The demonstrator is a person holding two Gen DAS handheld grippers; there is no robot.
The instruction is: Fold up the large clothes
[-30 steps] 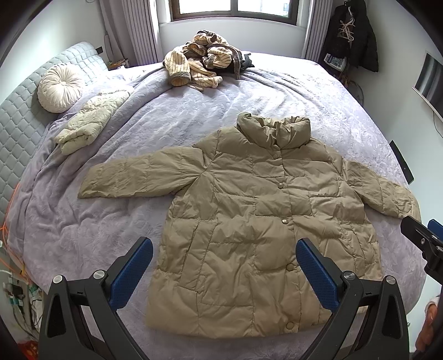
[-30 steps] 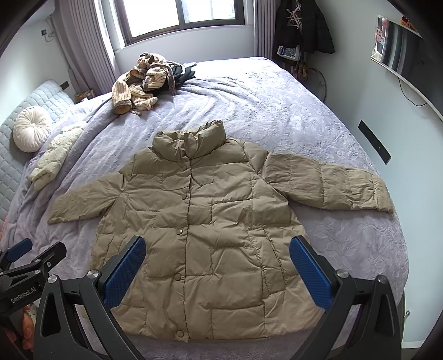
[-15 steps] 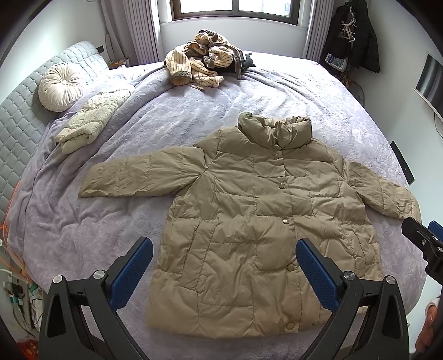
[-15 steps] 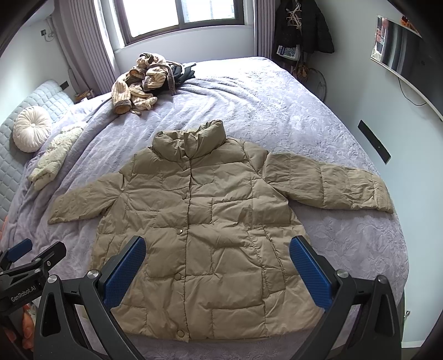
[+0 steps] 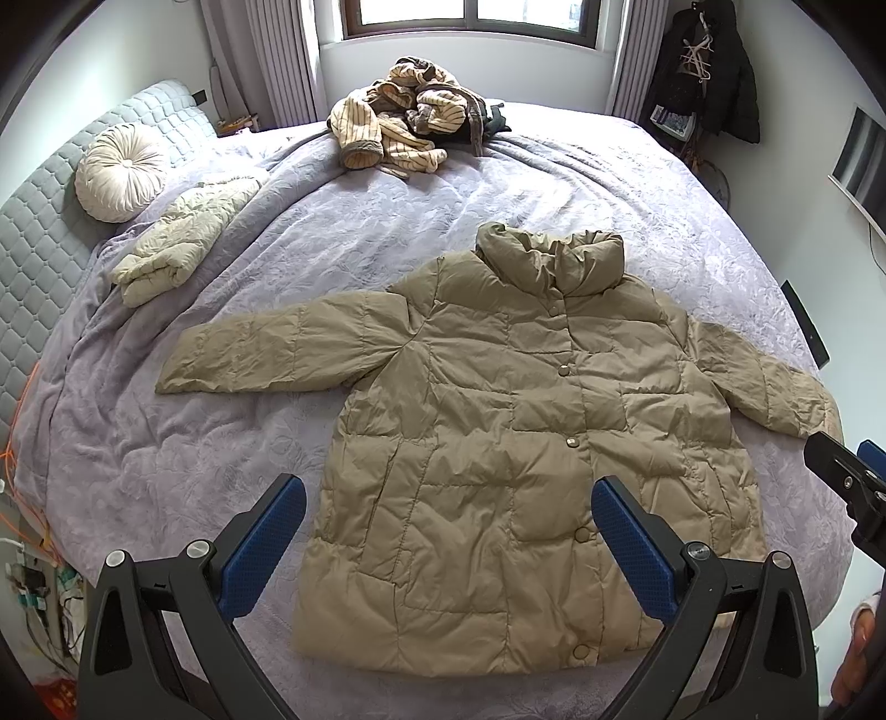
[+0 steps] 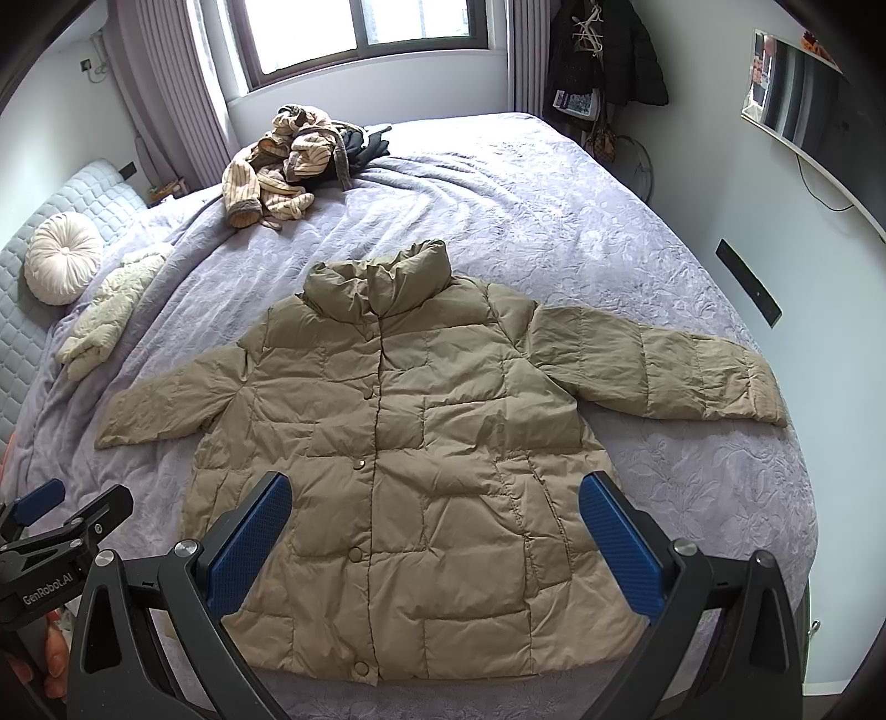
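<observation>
Left hand-held gripper [image 5: 448,531], right hand-held gripper [image 6: 434,526] hover spread-jawed above jacket [image 5: 509,443].

Your left wrist camera looks down from above the foot of the bed [image 5: 387,232] toward the window [image 5: 470,22], sitting left of the puffer jacket [image 5: 515,443]. Your right wrist camera faces likewise from the right. Both share the jacket, bed and window.
</observation>
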